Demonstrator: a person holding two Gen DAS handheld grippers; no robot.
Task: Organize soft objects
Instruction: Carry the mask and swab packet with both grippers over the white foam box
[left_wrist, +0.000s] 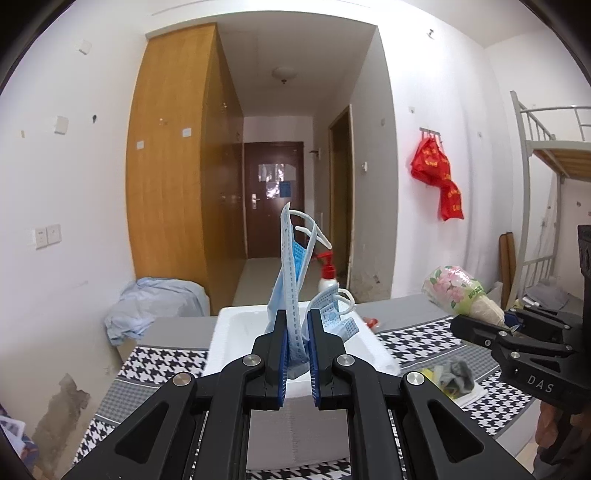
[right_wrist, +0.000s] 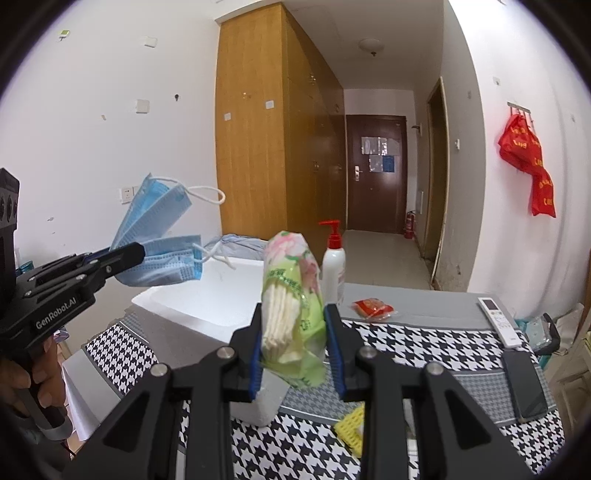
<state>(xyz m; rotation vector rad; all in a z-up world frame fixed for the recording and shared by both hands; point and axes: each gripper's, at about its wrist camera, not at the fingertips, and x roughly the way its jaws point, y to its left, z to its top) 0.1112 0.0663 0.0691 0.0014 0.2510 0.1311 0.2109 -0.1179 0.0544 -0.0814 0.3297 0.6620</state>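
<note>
White foam box (right_wrist: 192, 306), interior hidden; masks (left_wrist: 291, 280) held above it.

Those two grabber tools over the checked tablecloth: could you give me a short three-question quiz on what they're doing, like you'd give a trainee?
1. True or false: the left gripper holds a phone.
2. What does the right gripper grip? A) lotion bottle B) tissue pack C) remote
3. Fill in: behind both grippers stands a white foam ____.

Key:
1. False: it pinches blue face masks.
2. B, the tissue pack; the lotion bottle stands on the table.
3. Box.
</note>
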